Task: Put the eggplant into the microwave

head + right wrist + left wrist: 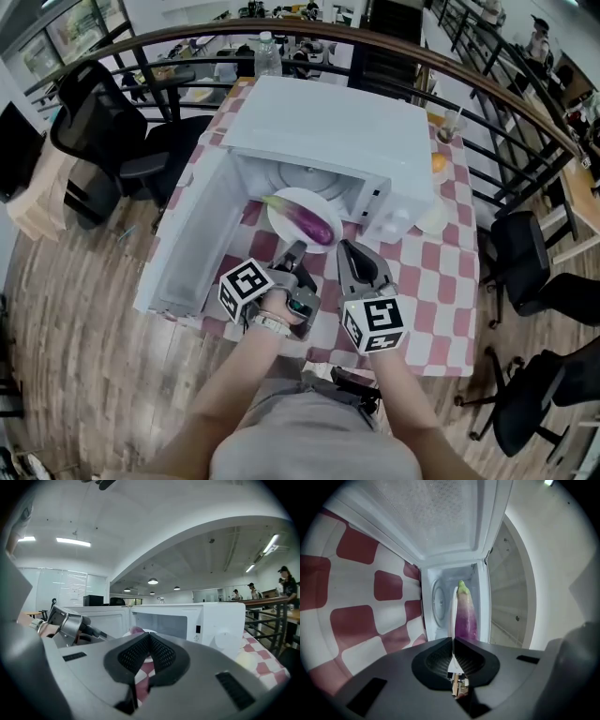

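A purple eggplant (pixel 316 225) with a green stem lies on a white plate (pixel 284 208). The plate hovers just before the mouth of the white microwave (pixel 337 131), whose door (pixel 192 239) hangs wide to the left. My left gripper (pixel 294 249) is shut on the plate's near rim. In the left gripper view the plate (pixel 453 609) shows edge-on between the jaws (pixel 453 640), the eggplant (pixel 465 613) beside it and the oven cavity behind. My right gripper (pixel 345 246) hangs shut and empty right of the plate; its jaws (pixel 149 635) meet in the right gripper view.
The microwave stands on a table with a red-and-white checked cloth (pixel 441 281). An orange (pixel 438 162) and a cup sit to its right, and a water bottle (pixel 267 52) stands behind it. Black chairs (pixel 103 122) stand left, others (pixel 534 272) right. A curved railing (pixel 487 84) runs behind.
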Motion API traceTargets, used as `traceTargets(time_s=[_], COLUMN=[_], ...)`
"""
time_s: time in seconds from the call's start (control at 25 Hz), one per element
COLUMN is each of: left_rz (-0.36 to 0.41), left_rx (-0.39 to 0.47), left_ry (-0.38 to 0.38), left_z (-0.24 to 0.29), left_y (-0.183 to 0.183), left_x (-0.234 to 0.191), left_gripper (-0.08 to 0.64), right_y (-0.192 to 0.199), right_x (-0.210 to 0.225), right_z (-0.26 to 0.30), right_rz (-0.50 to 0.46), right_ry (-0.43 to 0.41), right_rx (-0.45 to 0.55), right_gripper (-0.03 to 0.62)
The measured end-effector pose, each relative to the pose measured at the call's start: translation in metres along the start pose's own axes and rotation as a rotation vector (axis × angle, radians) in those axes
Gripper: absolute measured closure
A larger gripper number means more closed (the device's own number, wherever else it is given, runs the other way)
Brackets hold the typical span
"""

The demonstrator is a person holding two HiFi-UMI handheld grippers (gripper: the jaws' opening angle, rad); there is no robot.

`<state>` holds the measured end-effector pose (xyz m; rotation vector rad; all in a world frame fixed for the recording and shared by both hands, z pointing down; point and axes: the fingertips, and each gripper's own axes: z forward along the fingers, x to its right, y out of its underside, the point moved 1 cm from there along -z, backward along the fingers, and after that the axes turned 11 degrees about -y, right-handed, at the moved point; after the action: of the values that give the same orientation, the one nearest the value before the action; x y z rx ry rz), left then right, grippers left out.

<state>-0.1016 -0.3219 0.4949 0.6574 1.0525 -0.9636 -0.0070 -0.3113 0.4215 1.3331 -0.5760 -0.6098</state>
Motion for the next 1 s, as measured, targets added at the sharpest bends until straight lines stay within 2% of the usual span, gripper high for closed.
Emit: traceTargets(time_s=[0.52, 1.0], left_rz=[0.007, -0.012], left_rx=[-0.023, -0.045], left_ry=[-0.001, -0.037], left_z=[0.051, 0.088], left_y=[-0.035, -0.05], left_x=[-0.016, -0.036], left_gripper=[0.543, 0.544], right_y=[0.014, 0.04], right_x=[0.013, 0.037], right_z=[0.038, 0.054], right_rz=[0.041, 0.096], right_ry=[0.015, 0.107], right_rx=[-0.014, -0.038], right_gripper=[0.569, 0.569])
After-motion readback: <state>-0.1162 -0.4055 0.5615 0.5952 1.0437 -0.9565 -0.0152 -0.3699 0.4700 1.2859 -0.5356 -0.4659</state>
